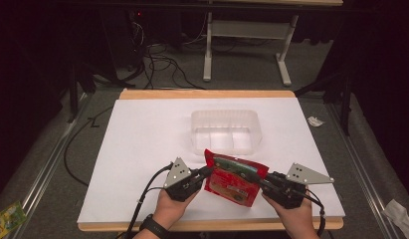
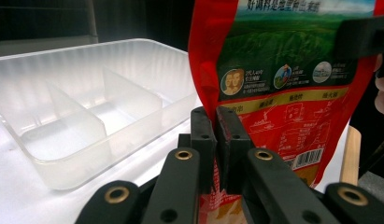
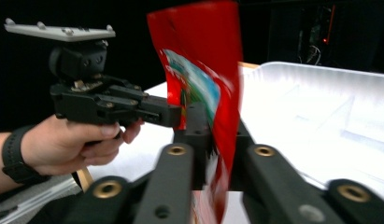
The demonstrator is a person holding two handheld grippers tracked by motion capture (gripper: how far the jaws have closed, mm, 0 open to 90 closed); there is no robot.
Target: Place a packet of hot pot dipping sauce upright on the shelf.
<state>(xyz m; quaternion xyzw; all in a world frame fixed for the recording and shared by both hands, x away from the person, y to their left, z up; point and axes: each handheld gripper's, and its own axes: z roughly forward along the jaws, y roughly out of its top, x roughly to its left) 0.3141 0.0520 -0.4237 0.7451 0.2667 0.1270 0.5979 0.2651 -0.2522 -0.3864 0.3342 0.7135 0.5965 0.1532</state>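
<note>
Between the two grippers, near the front edge of the table (image 1: 142, 129), a red pouch (image 1: 233, 180) hangs clear of the white surface, held at both side edges.

Left gripper (image 1: 204, 173): jaws together, clamped on the pouch's left edge. In the left gripper view the two black pads (image 2: 203, 135) press flat on the red film, which runs down between them; the pouch (image 2: 283, 88) rises upright above, its printed side toward the camera: green landscape, yellow band, barcode at lower right. The left hand (image 1: 169, 206) wraps the gripper body from below; a black watch (image 1: 153, 228) sits on the wrist.

Right gripper (image 1: 264, 183): jaws close about the pouch's right edge. In the right gripper view the film (image 3: 203, 88) passes down between the jaws and is blurred there; whether the pads press on it firmly cannot be told. The right hand (image 1: 294, 216) holds it from below. The right gripper view also shows the left gripper (image 3: 175, 114) farther off, its tip on the far edge of the pouch, grey plate (image 3: 59, 31) on top.

Just behind the pouch, touching or nearly so in the high view, stands a clear plastic tray (image 1: 224, 130) with inner dividers; the left gripper view shows its compartments (image 2: 87, 121) empty. A cable (image 1: 145, 191) trails from the left gripper toward the table's front edge.
</note>
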